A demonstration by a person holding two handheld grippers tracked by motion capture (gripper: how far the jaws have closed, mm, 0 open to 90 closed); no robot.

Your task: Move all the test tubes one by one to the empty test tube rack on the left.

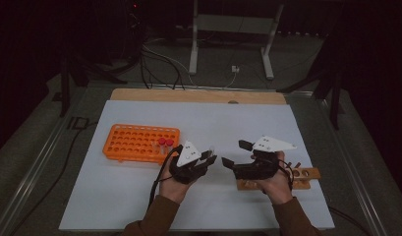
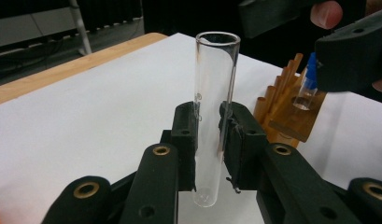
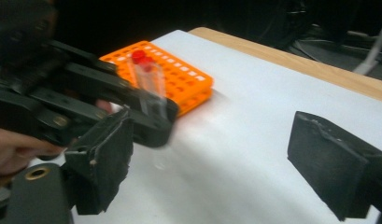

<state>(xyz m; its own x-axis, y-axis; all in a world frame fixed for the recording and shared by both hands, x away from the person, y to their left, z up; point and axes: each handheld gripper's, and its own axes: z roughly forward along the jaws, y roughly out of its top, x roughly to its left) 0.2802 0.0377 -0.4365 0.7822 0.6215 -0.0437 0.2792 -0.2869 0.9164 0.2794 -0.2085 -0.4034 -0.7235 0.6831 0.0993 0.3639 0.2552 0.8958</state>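
Note:
A clear, uncapped glass test tube (image 2: 215, 93) stands upright between the pads of my left gripper (image 2: 209, 140), which is shut on its lower part. In the high view the left gripper (image 1: 211, 156) sits at the table's middle, just right of the orange rack (image 1: 134, 140). My right gripper (image 1: 236, 153) faces it from the right, jaws open and holding nothing. In the right gripper view its own pads (image 3: 102, 158) stand wide apart, and the left gripper (image 3: 151, 121) with the tube (image 3: 153, 88) is between and beyond them.
The orange rack (image 3: 184, 79) holds two red-capped tubes (image 1: 165, 142) at its right end. A wooden rack (image 1: 306, 173) lies under the right hand; a blue-capped tube (image 2: 307, 84) stands in it. A white mat (image 1: 139, 196) covers the table, with a wooden edge (image 1: 198, 95) behind.

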